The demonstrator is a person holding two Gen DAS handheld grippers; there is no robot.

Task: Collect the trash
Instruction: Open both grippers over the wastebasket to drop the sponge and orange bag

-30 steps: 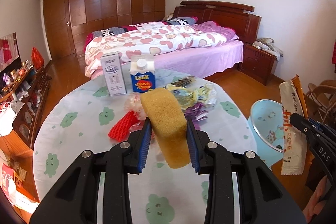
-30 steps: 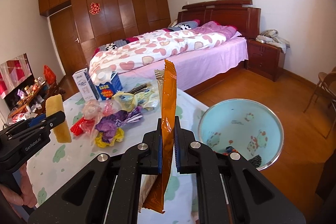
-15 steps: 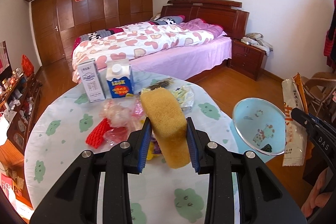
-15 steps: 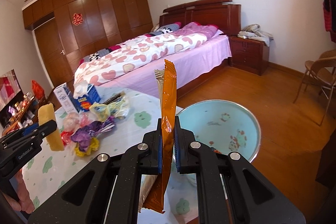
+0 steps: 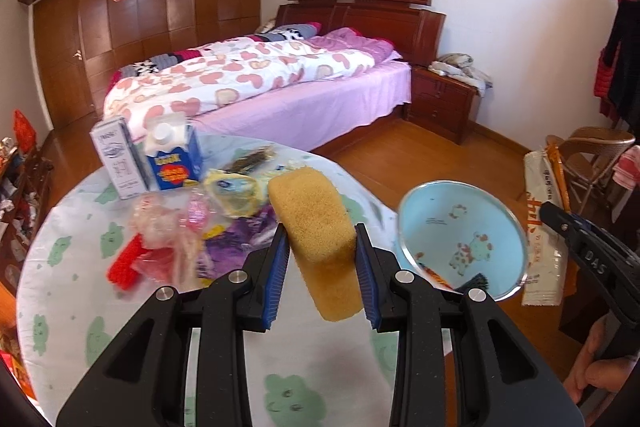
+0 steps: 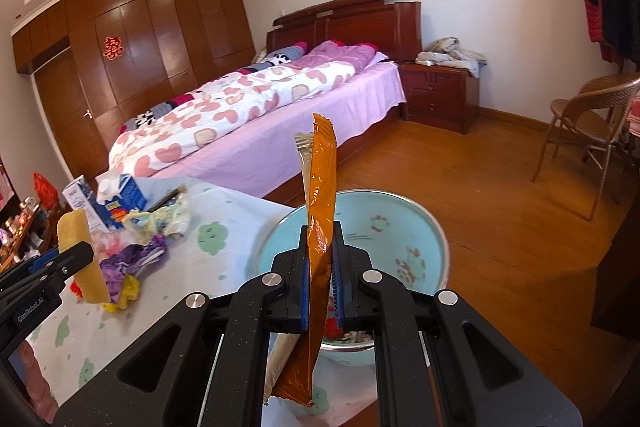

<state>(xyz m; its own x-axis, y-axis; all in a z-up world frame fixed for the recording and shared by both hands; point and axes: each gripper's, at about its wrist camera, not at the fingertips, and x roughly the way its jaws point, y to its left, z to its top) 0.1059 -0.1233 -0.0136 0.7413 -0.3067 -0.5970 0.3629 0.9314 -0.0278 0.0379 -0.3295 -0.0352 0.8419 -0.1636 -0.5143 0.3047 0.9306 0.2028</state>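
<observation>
Right wrist view — wrapper [image 6: 320, 195] hides bin's [image 6: 424, 223] contents — table [image 6: 224, 259] blurred.

Both hand-held grippers have swung toward the bin

The left gripper [image 5: 320, 263], carrying the yellow sponge [image 5: 316, 227], has moved from above the litter pile [image 5: 188, 231] to the worktop [image 5: 80, 307] edge; the light blue bin [image 6: 384, 227] now lies directly beyond the right gripper [image 6: 320, 291] and its orange wrapper [image 6: 320, 195].

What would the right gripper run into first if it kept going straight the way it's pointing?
Most likely the light blue bin. The right gripper, shut on an orange wrapper, points down and forward at the bin's open mouth beside the table. Depth is hard to judge, though nothing else seems to lie between.
</observation>
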